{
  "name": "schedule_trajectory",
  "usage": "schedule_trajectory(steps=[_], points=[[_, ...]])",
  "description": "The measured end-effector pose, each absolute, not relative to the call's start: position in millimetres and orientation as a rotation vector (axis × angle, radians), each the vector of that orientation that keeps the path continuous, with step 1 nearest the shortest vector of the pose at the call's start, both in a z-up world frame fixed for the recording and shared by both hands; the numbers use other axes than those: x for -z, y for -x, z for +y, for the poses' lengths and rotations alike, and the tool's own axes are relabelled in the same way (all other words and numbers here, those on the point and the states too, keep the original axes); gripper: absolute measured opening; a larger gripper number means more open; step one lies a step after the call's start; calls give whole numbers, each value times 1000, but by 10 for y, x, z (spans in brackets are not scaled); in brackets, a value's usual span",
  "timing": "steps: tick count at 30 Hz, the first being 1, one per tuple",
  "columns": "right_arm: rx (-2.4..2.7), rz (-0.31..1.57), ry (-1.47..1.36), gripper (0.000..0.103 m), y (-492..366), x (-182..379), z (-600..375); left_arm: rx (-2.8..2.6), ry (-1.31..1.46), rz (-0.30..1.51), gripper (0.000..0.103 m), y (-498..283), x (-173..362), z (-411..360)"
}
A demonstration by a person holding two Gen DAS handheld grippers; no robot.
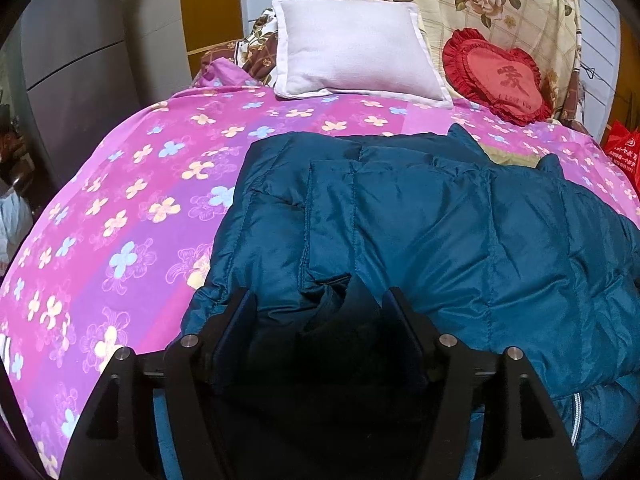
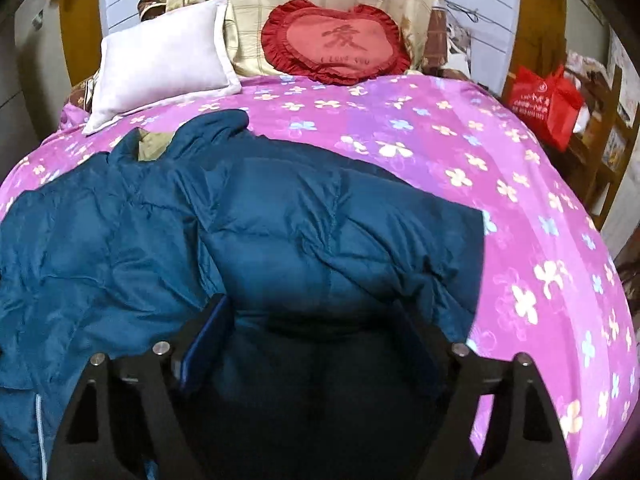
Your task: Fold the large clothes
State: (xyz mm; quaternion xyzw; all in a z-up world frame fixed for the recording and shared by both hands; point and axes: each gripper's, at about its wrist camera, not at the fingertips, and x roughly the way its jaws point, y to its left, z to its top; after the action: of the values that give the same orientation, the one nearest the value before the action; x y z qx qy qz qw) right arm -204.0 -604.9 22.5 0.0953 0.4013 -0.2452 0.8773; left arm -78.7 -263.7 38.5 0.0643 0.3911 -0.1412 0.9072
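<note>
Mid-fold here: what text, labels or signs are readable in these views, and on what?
"I LOVE YOU" under a large Chinese character, on the heart cushion.
White print and a round logo on the red bag: too small to read.
Jacket: no label visible.
Nothing else legible.

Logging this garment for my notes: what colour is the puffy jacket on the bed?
Dark teal blue jacket, quilted; clearest in the left wrist view.
</note>
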Motion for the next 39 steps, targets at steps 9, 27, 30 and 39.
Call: schedule_trajectory(steps=[9, 27, 30, 39], points=[[475, 784, -183, 87, 2459, -516, -5844, 293, -131, 807, 49, 788, -382, -2647], [453, 802, -230, 91, 3127, -782, -5637, 348, -42, 822, 50, 1403, -889, -1891], [408, 816, -262, 92, 3411, -889, -5559, 335, -92, 825, 50, 1710, -907, -1656], [350, 854, -296, 93, 4169, -885, -5175, 314, -90, 869, 50, 2356, -815, -960]])
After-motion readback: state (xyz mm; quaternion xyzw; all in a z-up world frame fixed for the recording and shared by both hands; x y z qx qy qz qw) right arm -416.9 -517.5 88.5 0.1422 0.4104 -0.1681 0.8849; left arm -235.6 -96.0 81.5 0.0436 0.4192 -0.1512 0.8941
